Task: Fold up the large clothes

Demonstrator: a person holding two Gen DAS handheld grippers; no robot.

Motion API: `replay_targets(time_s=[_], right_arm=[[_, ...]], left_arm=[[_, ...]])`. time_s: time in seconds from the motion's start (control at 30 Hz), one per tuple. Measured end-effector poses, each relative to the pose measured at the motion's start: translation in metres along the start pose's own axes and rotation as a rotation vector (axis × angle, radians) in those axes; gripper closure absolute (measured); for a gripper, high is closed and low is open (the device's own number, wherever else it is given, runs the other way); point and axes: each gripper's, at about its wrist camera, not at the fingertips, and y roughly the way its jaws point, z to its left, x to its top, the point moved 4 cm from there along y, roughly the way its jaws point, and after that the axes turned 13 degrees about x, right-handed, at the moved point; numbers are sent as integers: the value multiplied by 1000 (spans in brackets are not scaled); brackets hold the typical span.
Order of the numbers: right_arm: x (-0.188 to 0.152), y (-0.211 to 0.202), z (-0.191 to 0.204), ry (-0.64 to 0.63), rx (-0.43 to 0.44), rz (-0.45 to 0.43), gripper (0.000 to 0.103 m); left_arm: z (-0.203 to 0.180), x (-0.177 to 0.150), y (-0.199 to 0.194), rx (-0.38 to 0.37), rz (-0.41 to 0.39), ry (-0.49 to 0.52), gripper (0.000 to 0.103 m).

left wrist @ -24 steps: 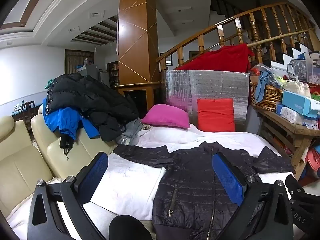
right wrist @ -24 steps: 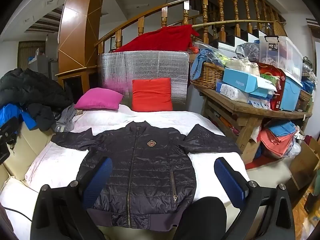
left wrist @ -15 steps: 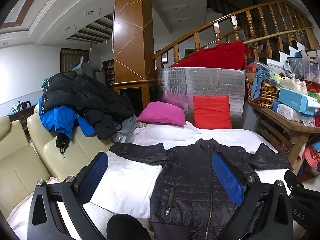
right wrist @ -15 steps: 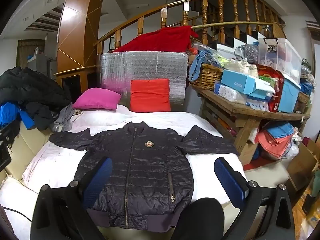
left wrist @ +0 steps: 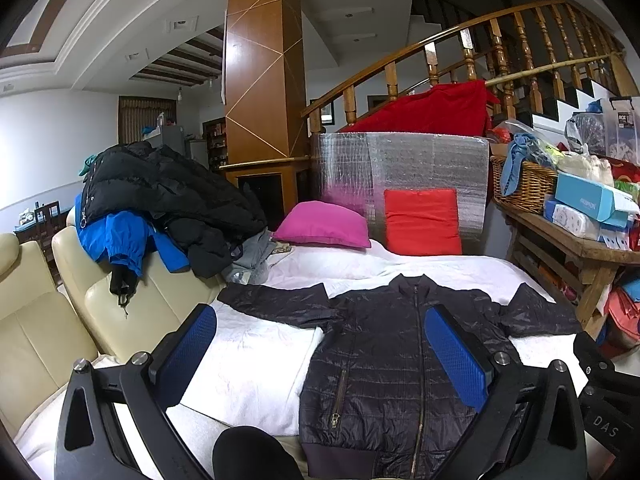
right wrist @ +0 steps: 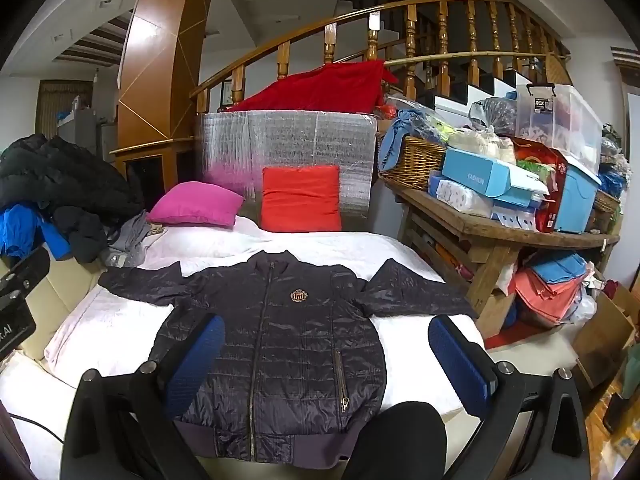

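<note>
A dark quilted jacket (left wrist: 384, 360) (right wrist: 288, 344) lies flat and zipped on the white bed cover (left wrist: 248, 368) (right wrist: 104, 332), collar away from me, both sleeves spread sideways. My left gripper (left wrist: 320, 356) hovers open above the jacket's near left side and the bare cover, nothing between its blue pads (left wrist: 188, 356). My right gripper (right wrist: 326, 360) also stands open, over the jacket's lower body, its pads (right wrist: 456, 360) clear of the cloth. The hem lies closest to me.
A pink pillow (left wrist: 324, 224) and a red cushion (left wrist: 422, 222) sit at the bed's far end. Coats pile (left wrist: 160, 200) on cream chairs (left wrist: 120, 304) at left. A cluttered wooden bench (right wrist: 500, 232) with boxes and a basket borders the right.
Both views have drifted slightly, the jacket sitting a little lower and nearer in frame. Jaws stay wide and the jacket has not moved.
</note>
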Motion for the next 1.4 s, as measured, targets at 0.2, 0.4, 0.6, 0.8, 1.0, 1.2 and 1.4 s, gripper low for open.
replay_targets(time_s=[0.2,0.4,0.6,0.8,1.0,1.2,1.4], right_arm=[[0,0,1,-6,1,0,0],[0,-1,2,-10,0,-1,0],[0,-1,2,-10,0,-1,0],[0,-1,1,-11,0,-1,0],[1,-2,1,-12,0,-1,0],[1,-3,0,-12,0,-1,0],[1,-2,0,-11,2,2,0]], left_arm=[[0,-1,1,2,1,0,0],[1,-2,1,2,3,-2,0],[1,-3,2,1,5,1,0],[1,-2,2,0,7,0,0],[1,-3,2,0,4,1,0],[1,-2,2,0,6,0,0],[-1,-4,2,-2,7,3,0]])
